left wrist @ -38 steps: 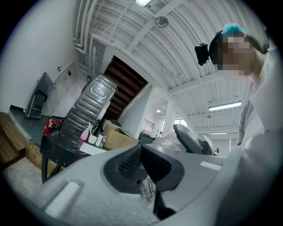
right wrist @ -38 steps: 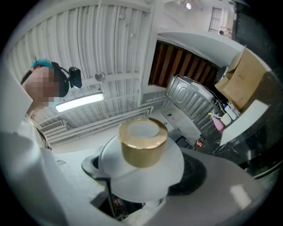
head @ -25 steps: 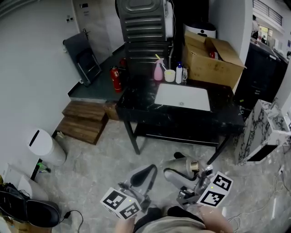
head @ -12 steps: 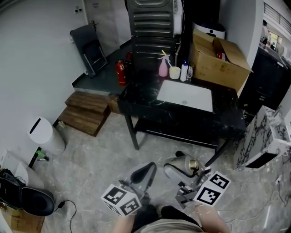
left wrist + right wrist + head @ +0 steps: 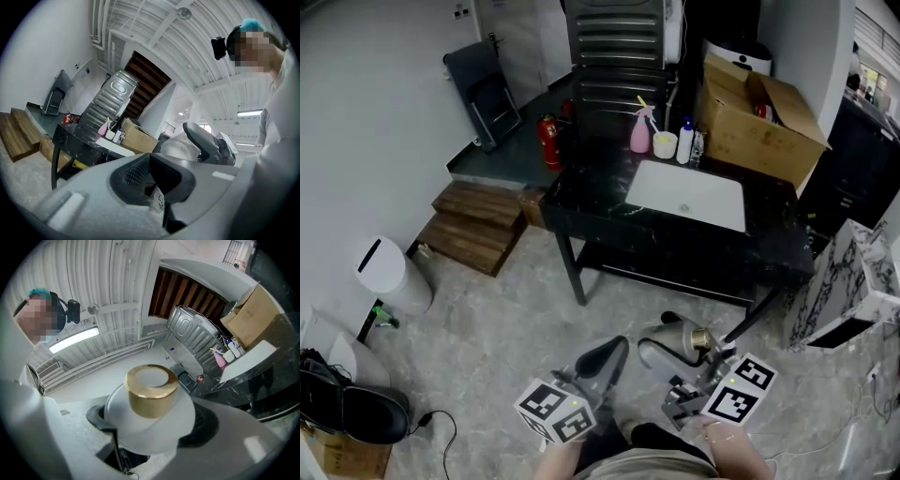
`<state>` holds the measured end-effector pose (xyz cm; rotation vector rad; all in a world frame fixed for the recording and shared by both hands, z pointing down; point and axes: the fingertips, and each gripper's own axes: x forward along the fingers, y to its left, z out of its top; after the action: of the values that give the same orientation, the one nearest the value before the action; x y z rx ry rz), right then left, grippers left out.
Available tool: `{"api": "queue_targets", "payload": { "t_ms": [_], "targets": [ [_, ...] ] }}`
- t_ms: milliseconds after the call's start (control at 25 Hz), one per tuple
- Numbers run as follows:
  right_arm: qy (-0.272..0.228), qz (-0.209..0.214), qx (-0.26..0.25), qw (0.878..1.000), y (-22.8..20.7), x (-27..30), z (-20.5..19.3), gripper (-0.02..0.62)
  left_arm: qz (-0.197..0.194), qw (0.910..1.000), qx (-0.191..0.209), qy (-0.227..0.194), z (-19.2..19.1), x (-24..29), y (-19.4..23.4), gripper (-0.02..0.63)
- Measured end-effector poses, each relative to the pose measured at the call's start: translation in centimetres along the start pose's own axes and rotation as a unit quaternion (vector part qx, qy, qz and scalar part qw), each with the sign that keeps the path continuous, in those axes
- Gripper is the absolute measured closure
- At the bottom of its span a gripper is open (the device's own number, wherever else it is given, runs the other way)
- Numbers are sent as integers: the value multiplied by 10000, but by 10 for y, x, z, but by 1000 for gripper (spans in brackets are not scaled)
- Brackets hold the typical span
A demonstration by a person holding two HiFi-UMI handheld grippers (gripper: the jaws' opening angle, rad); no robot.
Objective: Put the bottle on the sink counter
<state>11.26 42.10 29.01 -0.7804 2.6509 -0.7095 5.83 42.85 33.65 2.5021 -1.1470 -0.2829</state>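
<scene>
A white bottle (image 5: 677,341) with a gold cap (image 5: 151,390) lies between the jaws of my right gripper (image 5: 682,349), which is shut on it low in the head view, above the floor. The cap points away from me in the right gripper view, where the right gripper (image 5: 152,423) clamps the bottle's white shoulder. My left gripper (image 5: 602,360) is beside it on the left, shut with nothing held; its dark pads (image 5: 140,173) meet in the left gripper view. The black marble sink counter (image 5: 591,197) with a white basin (image 5: 686,195) stands ahead, well beyond both grippers.
On the counter's back edge stand a pink spray bottle (image 5: 639,131), a cream cup (image 5: 664,144) and a white bottle (image 5: 684,141). A cardboard box (image 5: 759,117) sits at the back right. Wooden steps (image 5: 478,230), a fire extinguisher (image 5: 548,142), a white bin (image 5: 389,277) and a marbled cabinet (image 5: 853,281) surround it.
The head view has shifted a little, so the counter sits slightly further right. Both grippers keep nearly the same place, the left one a bit lower. The bottle stays in the right gripper.
</scene>
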Motion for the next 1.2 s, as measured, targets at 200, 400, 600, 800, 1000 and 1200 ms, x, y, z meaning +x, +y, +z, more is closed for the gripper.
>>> {"api": "queue_targets", "payload": {
  "t_ms": [200,400,600,800,1000,1200],
  "targets": [
    [5,-131,26,9999,-38,47,7,256,-116,9999,-5,-117,25,30,51,598],
    [107,-239,-114,9996,-73,113,15,256,-30,9997,86,-234,68,53,119,598],
    [-71,-306,-91,9995,-99,172,31,256,-194,9996,113,-167,97,77,172,598],
    [-160,-345,-90,9992,-116,216,38,256,-368,9991,166,-123,119,94,212,598],
    [-260,-543,-43,9982,-133,236,39,256,-513,9985,175,-7,124,105,236,598],
    [-161,-663,19,9977,-144,247,34,256,-607,9981,83,114,120,110,246,598]
  ]
}}
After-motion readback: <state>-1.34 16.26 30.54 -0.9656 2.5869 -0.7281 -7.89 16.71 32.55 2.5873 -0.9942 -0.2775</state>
